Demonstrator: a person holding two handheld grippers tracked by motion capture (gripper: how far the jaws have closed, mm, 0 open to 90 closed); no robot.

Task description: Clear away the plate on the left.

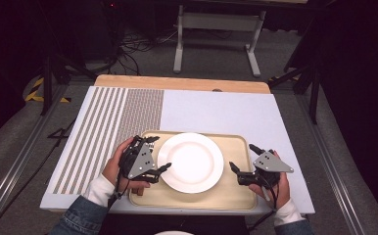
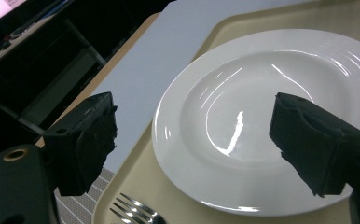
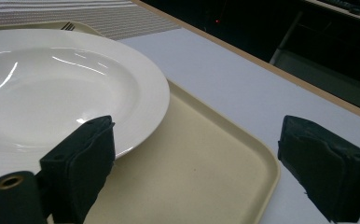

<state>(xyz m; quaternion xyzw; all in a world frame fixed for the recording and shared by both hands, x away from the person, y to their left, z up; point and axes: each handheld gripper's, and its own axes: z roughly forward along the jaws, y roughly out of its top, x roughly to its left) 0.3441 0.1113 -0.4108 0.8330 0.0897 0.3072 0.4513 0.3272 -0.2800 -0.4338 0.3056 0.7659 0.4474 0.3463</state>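
The white plate (image 1: 190, 162) sat on a beige tray (image 1: 236, 196) on the pale worktop (image 1: 216, 112), a striped mat (image 1: 108, 122) at its left. The left claw (image 1: 160, 154) and the right claw (image 1: 241, 157) flanked it, both released. Dark room behind.

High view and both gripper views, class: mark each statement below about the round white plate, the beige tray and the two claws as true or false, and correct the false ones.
1. The round white ceramic plate lies on the beige plastic tray. True.
2. The left claw is shut on the plate's rim. False: its jaws stand open, holding nothing.
3. A metal fork lies on the tray beside the plate. True.
4. The right claw is open. True.
5. Food sits on the plate. False: the plate is bare and glossy.
6. The tray rests on the striped part of the table cover. False: it lies mostly on the plain pale part.
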